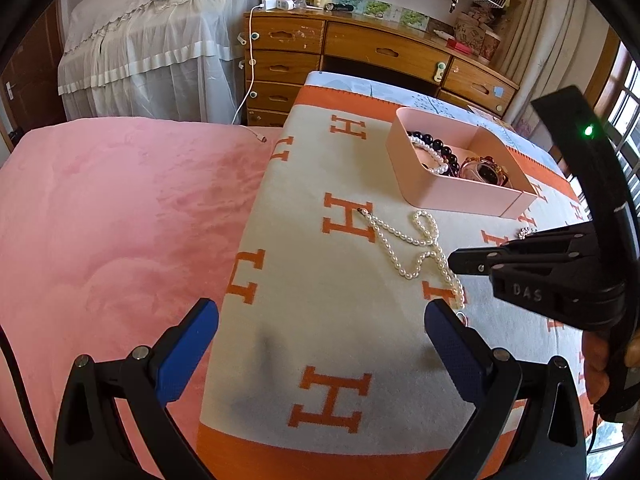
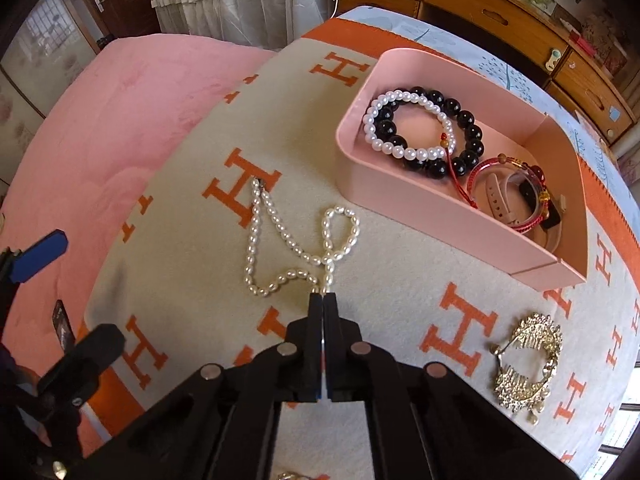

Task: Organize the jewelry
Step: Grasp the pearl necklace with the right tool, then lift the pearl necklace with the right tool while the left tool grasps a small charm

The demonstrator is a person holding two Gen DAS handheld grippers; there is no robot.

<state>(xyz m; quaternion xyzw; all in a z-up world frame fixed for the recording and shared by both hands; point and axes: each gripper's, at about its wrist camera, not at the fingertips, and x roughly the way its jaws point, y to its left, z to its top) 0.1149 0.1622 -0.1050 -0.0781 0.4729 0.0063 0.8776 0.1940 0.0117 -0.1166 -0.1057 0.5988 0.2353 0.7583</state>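
One pearl necklace (image 2: 288, 248) lay looped on the H-patterned blanket (image 2: 192, 280), just beside the pink tray (image 2: 440, 208). Right gripper (image 2: 322, 298): fingers fully closed, pinching the necklace's near end. Left gripper (image 1: 320, 320): fingers wide apart, holding nothing, over the blanket. Tray held a black bead bracelet (image 2: 452, 136), a pearl bracelet (image 2: 404, 128) and a watch (image 2: 516, 196). Gold brooch (image 2: 524, 364) lay apart on the blanket.

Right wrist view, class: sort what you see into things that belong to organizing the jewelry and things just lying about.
Belongs:
pearl necklace
pink tray
pearl bracelet
black bead bracelet
gold brooch
right hand-held gripper, shut on the necklace

Lying about:
H-patterned blanket
wooden dresser
pink bedspread
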